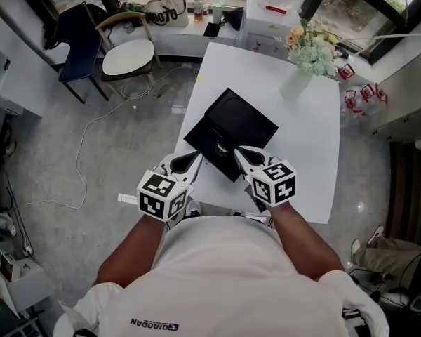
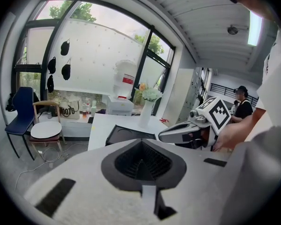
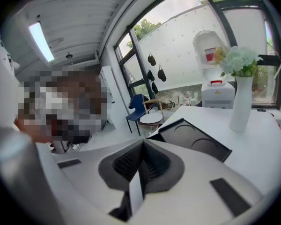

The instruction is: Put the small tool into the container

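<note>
Pointing forward over the white desk's (image 1: 305,142) near edge, the left hand-held gripper (image 1: 195,159) and right hand-held gripper (image 1: 241,153) both have their jaws pressed together, empty. Just ahead between them, nearer the right, a small pale tool (image 1: 220,148) seems to rest on the matte black container (image 1: 242,121), a flat tray with round recesses. The tool's long axis is too small to read.

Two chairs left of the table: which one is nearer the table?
The wooden-framed chair with the round white seat. The blue chair stands farther left, on its far side from the white table.
</note>
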Demonstrator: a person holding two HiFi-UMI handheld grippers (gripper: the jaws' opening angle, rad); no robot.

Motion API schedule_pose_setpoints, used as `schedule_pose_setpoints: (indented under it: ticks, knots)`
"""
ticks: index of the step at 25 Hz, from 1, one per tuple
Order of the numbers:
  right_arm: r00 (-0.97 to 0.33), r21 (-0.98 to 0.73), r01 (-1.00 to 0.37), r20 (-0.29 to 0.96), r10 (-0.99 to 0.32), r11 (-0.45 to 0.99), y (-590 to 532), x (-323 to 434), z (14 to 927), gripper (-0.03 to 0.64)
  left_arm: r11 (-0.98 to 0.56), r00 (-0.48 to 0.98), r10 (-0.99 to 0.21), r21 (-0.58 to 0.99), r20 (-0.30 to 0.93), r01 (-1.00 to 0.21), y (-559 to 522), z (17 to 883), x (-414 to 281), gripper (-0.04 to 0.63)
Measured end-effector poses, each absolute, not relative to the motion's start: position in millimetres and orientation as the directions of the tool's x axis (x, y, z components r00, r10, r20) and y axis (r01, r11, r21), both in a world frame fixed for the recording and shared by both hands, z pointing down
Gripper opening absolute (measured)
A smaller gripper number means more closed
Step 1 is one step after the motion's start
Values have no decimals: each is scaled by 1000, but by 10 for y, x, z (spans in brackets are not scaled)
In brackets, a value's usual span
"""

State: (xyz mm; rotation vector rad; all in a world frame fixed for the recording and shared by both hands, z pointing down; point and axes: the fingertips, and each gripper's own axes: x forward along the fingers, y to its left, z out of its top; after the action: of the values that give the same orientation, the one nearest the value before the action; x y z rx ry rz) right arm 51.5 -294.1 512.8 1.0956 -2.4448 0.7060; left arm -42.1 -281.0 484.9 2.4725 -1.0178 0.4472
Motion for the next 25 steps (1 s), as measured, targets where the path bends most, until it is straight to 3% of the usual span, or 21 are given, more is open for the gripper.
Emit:
schedule_pose_setpoints:
  ticks: [9, 25]
  knots:
    - [-680, -451, -719, 299, -670, 529, -2667, 798, 4482, 6, -688, 718, -576, 243, 391, -684, -2830, 4615, -185, 9]
    - [-637, -411, -758, 300, -710, 506, -2461, 1079, 4571, 5, -717, 733, -565, 215, 379, -663, -2785, 4507, -38, 9]
